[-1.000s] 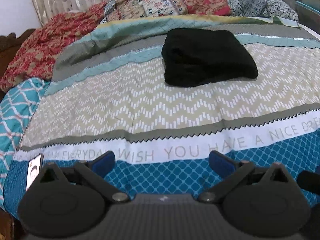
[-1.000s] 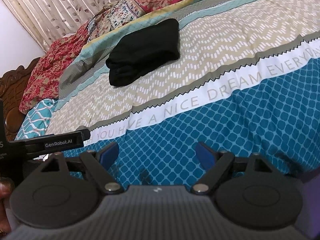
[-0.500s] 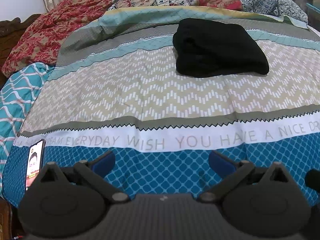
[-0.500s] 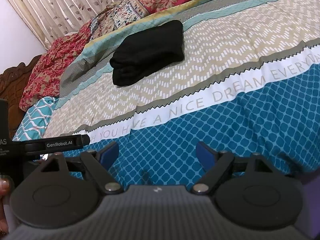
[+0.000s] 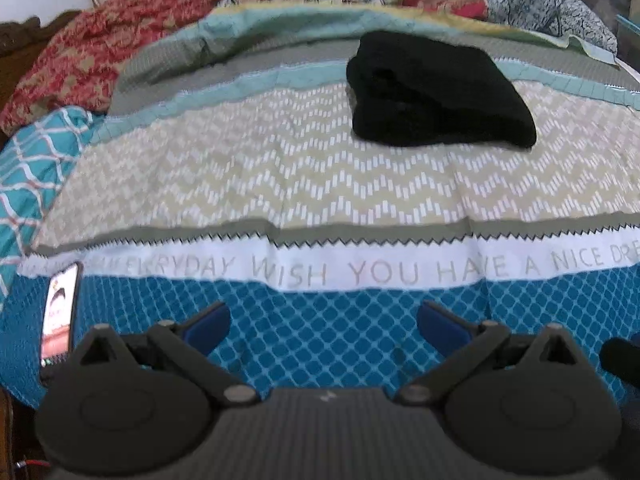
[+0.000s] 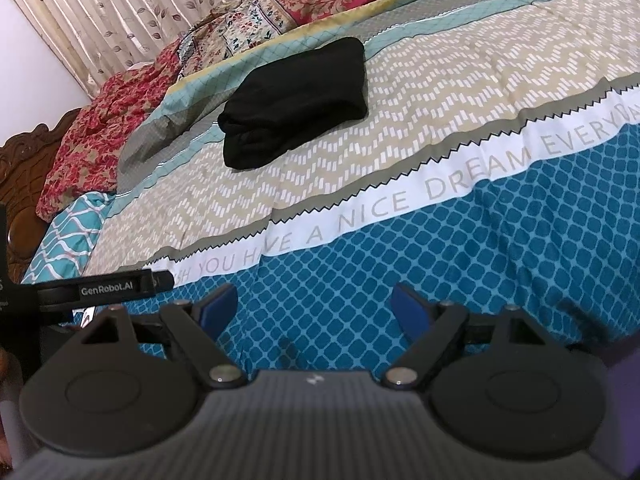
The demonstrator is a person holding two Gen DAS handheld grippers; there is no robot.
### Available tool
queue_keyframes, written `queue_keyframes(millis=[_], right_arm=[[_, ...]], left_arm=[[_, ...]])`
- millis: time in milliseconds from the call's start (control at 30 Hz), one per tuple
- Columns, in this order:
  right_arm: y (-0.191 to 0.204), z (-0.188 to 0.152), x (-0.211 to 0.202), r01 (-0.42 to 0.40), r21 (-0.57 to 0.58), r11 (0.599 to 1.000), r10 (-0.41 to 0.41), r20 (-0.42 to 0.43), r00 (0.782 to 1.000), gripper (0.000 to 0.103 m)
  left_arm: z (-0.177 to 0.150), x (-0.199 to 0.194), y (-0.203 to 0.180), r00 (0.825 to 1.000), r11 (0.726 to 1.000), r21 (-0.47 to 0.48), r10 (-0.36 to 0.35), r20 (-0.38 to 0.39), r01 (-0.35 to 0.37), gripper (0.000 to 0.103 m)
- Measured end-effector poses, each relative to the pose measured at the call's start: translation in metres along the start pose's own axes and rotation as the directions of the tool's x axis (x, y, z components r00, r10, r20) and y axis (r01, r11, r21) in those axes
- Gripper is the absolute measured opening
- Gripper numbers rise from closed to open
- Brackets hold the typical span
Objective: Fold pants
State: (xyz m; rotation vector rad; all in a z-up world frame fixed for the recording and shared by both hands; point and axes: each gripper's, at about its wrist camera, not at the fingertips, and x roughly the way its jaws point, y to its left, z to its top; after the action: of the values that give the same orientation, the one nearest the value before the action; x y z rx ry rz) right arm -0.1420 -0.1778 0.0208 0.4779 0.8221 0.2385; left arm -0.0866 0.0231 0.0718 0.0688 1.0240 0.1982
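The black pants (image 5: 436, 92) lie folded mid-bed toward the far edge, well apart from both tools. The left gripper (image 5: 324, 320) and right gripper (image 6: 314, 306) hover wide and empty over the bedspread's (image 5: 280, 168) near edge; neither is clearly nearer.

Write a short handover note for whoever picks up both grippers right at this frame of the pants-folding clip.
Left gripper: open, empty, over the blue diamond band of the bedspread.
Right gripper: open, empty, over the same band, beside the left.
Black pants: lying as a compact folded bundle on the far beige and grey stripes, apart from both grippers.
Phone: at the bed's left edge.
Done: the pants look folded.
Left: probably nothing, perhaps a final tidy; judge before touching.
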Motion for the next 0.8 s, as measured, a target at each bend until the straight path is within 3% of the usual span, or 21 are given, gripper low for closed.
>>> queue_keyframes(millis=[800], right_arm=[[0.003, -0.005, 0.005, 0.011, 0.010, 1.000, -0.011, -0.025, 1.000, 0.086]], left_arm=[[-0.007, 0.019, 0.004, 0.996, 0.999, -0.014, 0.045, -0.079, -0.046, 0.103]])
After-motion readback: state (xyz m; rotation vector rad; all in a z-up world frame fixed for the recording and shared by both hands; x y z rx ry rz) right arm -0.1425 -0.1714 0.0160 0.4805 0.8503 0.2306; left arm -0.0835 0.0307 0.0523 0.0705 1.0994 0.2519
